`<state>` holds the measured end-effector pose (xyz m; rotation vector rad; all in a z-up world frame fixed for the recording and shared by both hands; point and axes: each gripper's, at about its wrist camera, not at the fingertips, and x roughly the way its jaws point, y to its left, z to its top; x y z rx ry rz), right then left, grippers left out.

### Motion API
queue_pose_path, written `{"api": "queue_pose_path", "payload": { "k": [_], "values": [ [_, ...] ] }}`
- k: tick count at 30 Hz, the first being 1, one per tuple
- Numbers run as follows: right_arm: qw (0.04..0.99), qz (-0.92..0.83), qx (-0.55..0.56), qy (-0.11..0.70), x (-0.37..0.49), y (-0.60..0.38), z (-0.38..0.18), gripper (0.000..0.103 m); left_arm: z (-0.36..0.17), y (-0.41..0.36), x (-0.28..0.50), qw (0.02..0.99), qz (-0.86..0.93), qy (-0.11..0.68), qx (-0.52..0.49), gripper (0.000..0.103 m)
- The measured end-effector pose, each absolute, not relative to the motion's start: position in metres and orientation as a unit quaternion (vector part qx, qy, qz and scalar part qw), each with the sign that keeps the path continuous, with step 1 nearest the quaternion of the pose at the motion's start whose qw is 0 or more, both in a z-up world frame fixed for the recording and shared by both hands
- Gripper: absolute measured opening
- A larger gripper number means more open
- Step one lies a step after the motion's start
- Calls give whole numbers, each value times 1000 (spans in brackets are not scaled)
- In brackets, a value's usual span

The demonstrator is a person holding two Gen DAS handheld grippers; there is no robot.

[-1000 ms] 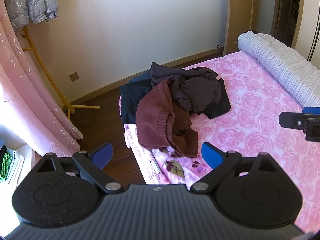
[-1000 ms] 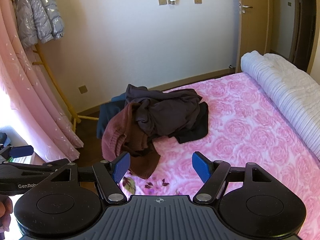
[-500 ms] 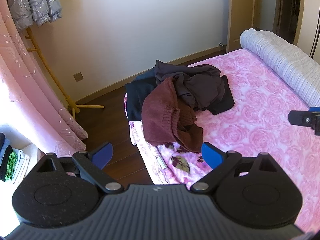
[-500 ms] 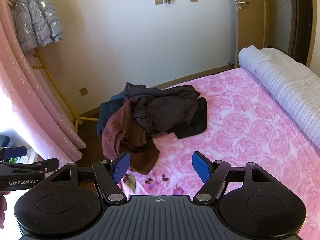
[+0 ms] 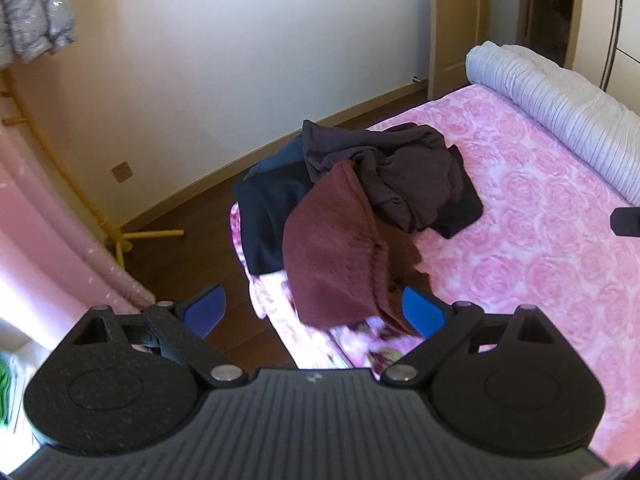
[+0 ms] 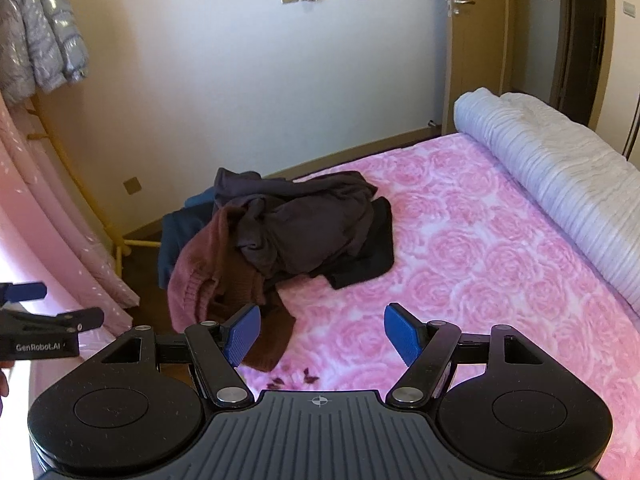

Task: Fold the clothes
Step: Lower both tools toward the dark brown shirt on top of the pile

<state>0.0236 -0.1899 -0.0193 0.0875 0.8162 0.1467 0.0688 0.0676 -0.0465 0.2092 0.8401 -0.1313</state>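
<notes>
A crumpled heap of clothes [image 5: 360, 208] is found at the near left corner of the bed [image 5: 540, 240], ahead of both grippers and unfolded: a maroon knit sweater [image 5: 332, 256] lies nearest, a dark grey garment [image 5: 400, 168] is bunched over it, and a navy garment [image 5: 268, 216] hangs over the bed's edge to the left. The left gripper [image 5: 314, 310] is held above the sweater with its blue pads spread wide and nothing between them; the right gripper [image 6: 322, 334] is likewise spread and empty, poised over the bedspread just right of the heap. An approach to the pile is judged to be in hand. One garment would have to be pinched at a hem or shoulder and drawn clear onto the open bedspread to the right. The pink rose-patterned bedspread is flat; a rolled striped quilt [image 6: 560, 176] lies far right. A silver puffer jacket [image 6: 40, 48] hangs far left beside pink curtains [image 6: 48, 240].
</notes>
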Motion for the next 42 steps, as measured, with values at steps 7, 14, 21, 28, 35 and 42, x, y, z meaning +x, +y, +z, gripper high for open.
{"api": "queue_pose_path", "payload": {
  "k": [7,14,21,28,35,42],
  "values": [
    [898,66,35,434,107,-124,-61,72,-93,112,163,892,-115,416,138,89],
    [886,95,3,453,160,-58,-83,72,-107,156,224,879,-135,431,150,87],
    [876,107,4,471,184,-32,-106,72,-115,172,247,873,-128,446,148,89],
    [872,124,13,473,185,-30,-115,72,-108,170,245,871,-117,451,156,97],
    [877,131,29,462,175,-37,-118,72,-104,154,242,866,-125,447,187,99],
    [879,67,59,469,164,-47,-120,72,-112,142,265,857,-197,425,215,99]
  ]
}}
